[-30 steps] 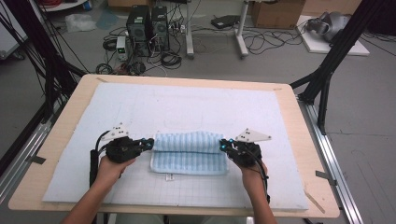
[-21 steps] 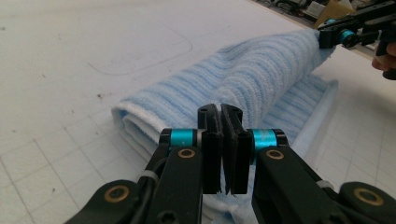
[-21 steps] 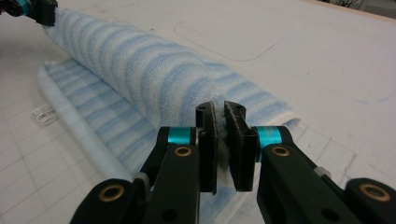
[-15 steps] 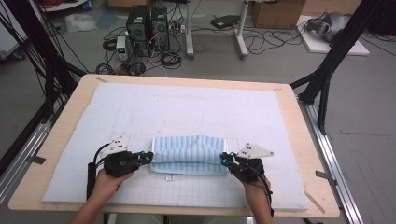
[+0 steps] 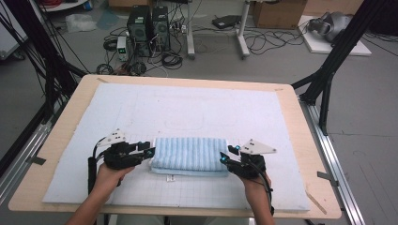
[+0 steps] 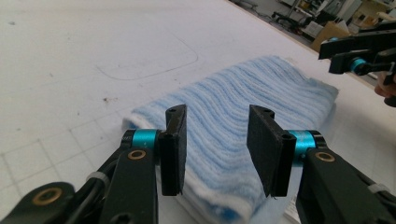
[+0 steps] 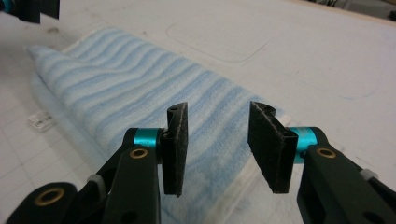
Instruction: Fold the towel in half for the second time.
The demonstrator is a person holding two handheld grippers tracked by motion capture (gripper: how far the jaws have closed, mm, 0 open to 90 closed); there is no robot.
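- Pale foam matting (image 5: 197,108) covers my wooden table (image 5: 70,101), with cables and computer towers on the floor beyond it.
- Folded blue striped towel (image 5: 189,153) lies flat between my two tools, its white label (image 5: 170,178) poking out on my near side.
- My left gripper (image 5: 146,151) sits at the towel's left end; its jaws have just been opening and stand partly apart, pads clear of the cloth just ahead of them.
- My right gripper (image 5: 227,156) mirrors this at the right end, jaws likewise just opened, gripping nothing.
- I judge a fold just released; next comes backing off, or regripping the ends for another fold.
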